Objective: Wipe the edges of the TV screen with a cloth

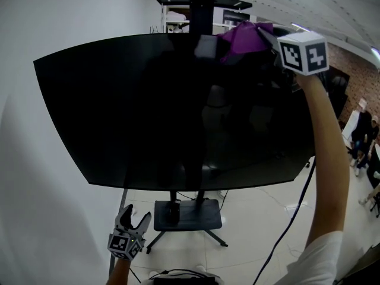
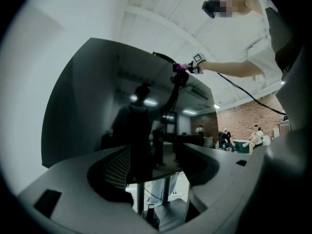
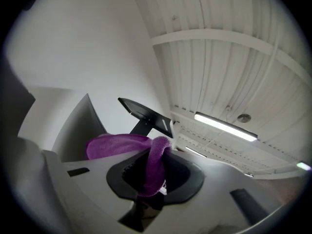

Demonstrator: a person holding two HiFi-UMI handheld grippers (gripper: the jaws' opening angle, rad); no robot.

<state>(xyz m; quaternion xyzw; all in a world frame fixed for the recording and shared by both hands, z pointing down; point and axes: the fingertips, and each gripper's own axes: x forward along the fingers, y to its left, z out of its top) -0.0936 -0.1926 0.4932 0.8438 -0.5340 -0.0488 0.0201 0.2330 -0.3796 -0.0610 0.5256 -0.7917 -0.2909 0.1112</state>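
A large black TV screen (image 1: 178,111) stands on a floor stand and fills the head view. A purple cloth (image 1: 244,38) lies over the screen's top edge, right of its middle, with my right gripper (image 1: 274,45) shut on it. In the right gripper view the cloth (image 3: 151,165) is pinched between the jaws and drapes onto the TV's top edge (image 3: 80,126). My left gripper (image 1: 132,223) hangs low below the screen's bottom edge, open and holding nothing. The left gripper view looks up at the screen (image 2: 107,101), the cloth (image 2: 179,68) tiny at its top edge.
The TV stand's dark base (image 1: 187,214) sits on the pale floor, with a black cable (image 1: 291,218) trailing at right. A white wall (image 1: 35,159) is close on the left. Seated people (image 1: 362,135) are by a brick wall at far right. A dark shelf (image 1: 202,5) tops the stand.
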